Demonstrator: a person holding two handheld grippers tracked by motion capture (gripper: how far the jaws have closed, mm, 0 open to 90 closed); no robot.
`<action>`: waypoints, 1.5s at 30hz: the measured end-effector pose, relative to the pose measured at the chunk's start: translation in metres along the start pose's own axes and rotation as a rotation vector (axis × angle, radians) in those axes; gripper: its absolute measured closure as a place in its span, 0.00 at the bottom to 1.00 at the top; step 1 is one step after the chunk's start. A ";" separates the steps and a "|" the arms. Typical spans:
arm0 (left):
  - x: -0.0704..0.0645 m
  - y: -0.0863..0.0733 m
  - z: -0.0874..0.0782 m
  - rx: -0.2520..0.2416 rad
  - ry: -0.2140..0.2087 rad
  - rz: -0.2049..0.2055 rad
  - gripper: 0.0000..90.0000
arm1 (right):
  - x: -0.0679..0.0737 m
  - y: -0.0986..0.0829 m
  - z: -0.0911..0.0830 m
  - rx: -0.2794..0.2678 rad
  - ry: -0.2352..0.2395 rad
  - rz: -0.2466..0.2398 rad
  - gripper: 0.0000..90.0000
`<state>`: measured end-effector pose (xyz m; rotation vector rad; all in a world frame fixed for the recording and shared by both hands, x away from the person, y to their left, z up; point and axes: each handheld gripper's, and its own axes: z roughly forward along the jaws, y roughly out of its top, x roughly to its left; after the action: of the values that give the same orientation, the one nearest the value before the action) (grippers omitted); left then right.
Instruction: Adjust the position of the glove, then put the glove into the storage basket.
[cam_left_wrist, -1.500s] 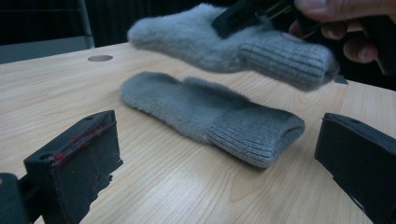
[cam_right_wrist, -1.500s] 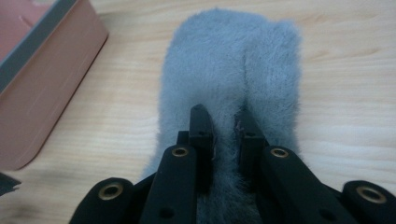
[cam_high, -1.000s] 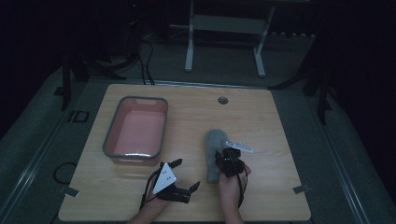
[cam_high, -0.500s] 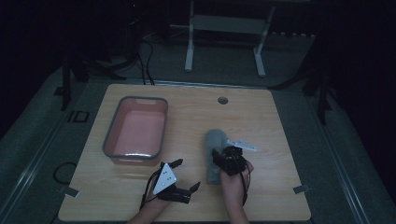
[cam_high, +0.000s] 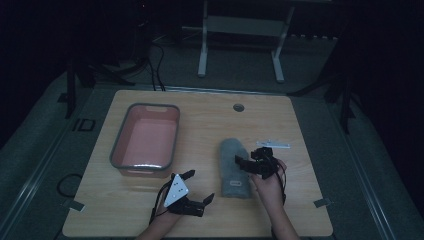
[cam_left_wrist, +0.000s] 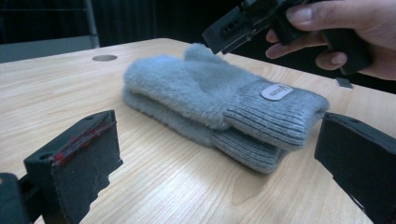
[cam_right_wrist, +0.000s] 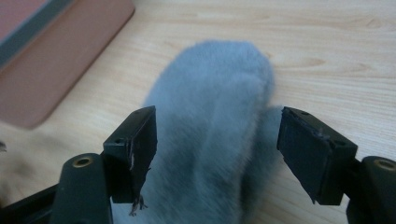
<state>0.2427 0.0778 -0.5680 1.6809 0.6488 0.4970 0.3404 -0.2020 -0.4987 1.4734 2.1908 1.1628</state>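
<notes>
Right gripper (cam_right_wrist: 215, 149) hangs over the pair of grey mittens (cam_high: 235, 166) mid-table, right of the pink bin (cam_high: 145, 142), jaws spread wide either side of the fuzzy top, nothing pinched yet. I'd drop lower and grab both layers. Left gripper (cam_high: 192, 189) sits open too, aimed at the cuffs.

Pink tub with grey rim (cam_high: 146, 140) left of and beyond the left tool, round hole in the wooden table (cam_high: 238, 107) far ahead of both tools, small pale flat strip (cam_high: 274, 144) just beyond the right tool
</notes>
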 end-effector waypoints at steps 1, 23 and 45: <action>-0.002 0.000 0.000 0.002 0.023 0.005 0.00 | -0.002 -0.001 0.000 0.011 0.024 -0.024 0.23; 0.001 0.030 0.025 0.079 -0.013 -0.093 0.02 | -0.031 -0.024 -0.028 -0.139 0.154 -0.198 0.19; 0.023 0.057 0.089 0.330 -0.025 -0.170 0.19 | -0.031 -0.014 -0.009 -0.079 0.110 -0.099 0.47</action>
<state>0.3257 0.0195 -0.5310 1.9149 0.8833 0.2557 0.3392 -0.2354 -0.5096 1.2826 2.2332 1.3096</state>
